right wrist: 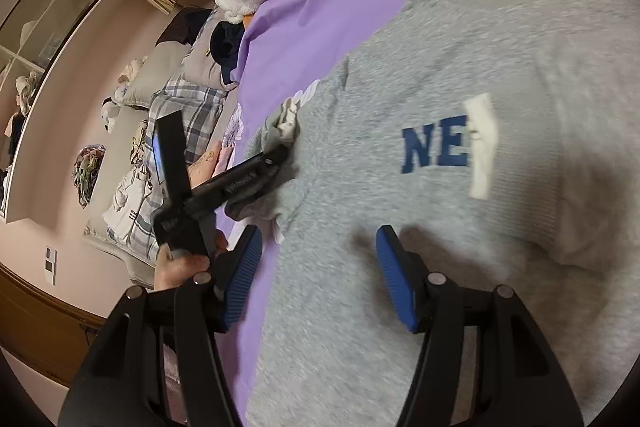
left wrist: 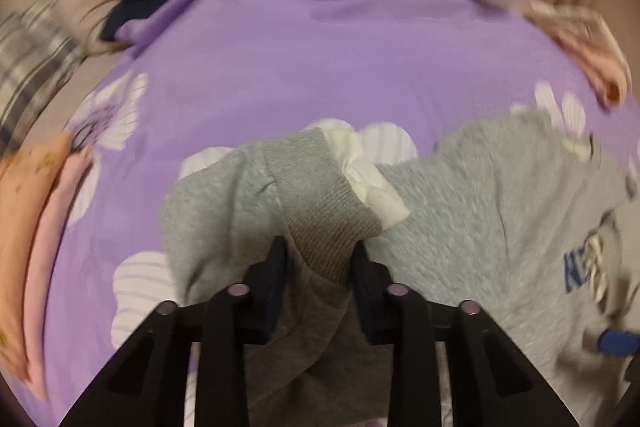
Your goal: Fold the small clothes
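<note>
At lower centre of its own view the left gripper (left wrist: 320,259) clamps the grey sweatshirt's (right wrist: 460,87) ribbed cuff (left wrist: 320,211), presumably to fold the sleeve inward, while the right gripper (right wrist: 318,279) hangs unclenched over the hem, with the purple bedspread (left wrist: 300,47) stretching beyond.

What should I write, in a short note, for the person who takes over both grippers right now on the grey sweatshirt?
Left gripper: shut on the sleeve cuff of the grey sweatshirt.
Right gripper: open, holds nothing; it hovers over the lower part of the sweatshirt.
Things: the sweatshirt lies front up on the purple bedsheet, blue letters showing. A white strip covers the letters after "NE".
Done: the cuff is gripped.
Left: bring this sleeve across the body, fold the rest. The other sleeve is not clearly visible.
</note>
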`<act>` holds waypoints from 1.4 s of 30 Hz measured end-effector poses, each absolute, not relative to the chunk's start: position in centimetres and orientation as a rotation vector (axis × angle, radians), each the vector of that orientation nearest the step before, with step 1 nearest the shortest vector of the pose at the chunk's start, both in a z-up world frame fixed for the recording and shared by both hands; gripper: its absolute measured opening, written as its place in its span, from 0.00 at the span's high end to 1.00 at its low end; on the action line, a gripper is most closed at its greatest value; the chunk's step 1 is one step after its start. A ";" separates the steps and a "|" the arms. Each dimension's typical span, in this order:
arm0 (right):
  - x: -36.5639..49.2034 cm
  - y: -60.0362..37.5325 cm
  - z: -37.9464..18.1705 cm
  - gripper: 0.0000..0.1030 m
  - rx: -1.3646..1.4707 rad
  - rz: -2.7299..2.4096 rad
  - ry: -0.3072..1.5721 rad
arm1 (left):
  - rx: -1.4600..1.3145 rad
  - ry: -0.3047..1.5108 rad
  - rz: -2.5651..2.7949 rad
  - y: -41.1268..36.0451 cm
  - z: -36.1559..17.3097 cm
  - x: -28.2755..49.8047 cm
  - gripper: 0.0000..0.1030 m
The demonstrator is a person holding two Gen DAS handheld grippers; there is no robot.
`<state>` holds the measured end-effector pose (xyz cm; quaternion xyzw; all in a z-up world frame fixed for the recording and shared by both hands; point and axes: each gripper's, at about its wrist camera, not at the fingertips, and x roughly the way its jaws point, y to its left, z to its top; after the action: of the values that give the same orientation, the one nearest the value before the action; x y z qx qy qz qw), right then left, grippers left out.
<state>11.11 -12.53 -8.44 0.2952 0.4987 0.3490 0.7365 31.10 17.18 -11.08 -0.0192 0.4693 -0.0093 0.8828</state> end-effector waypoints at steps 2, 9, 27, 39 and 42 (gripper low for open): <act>10.8 -13.0 -8.5 0.42 0.645 0.761 1.090 | -0.082 0.916 -0.032 17.6 -9.9 30.0 0.77; 10.3 -15.6 -8.1 0.42 0.705 0.729 1.042 | -0.062 0.775 -0.259 12.4 -4.9 25.0 0.78; 10.4 -19.1 -9.0 0.35 0.767 0.614 1.032 | -0.049 0.941 -0.432 4.8 -9.1 19.3 0.25; 13.1 -12.0 -8.7 0.89 0.265 0.472 1.076 | -0.335 0.917 -0.242 16.1 -9.9 14.6 0.25; 12.9 -13.0 -5.9 0.92 0.252 0.467 0.982 | -0.363 0.923 -0.253 16.3 -10.4 14.0 0.25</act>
<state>12.91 -13.02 -5.90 0.1197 0.4661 0.2217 0.8481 14.02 16.30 -10.44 -0.1736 0.4418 -0.1211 0.8718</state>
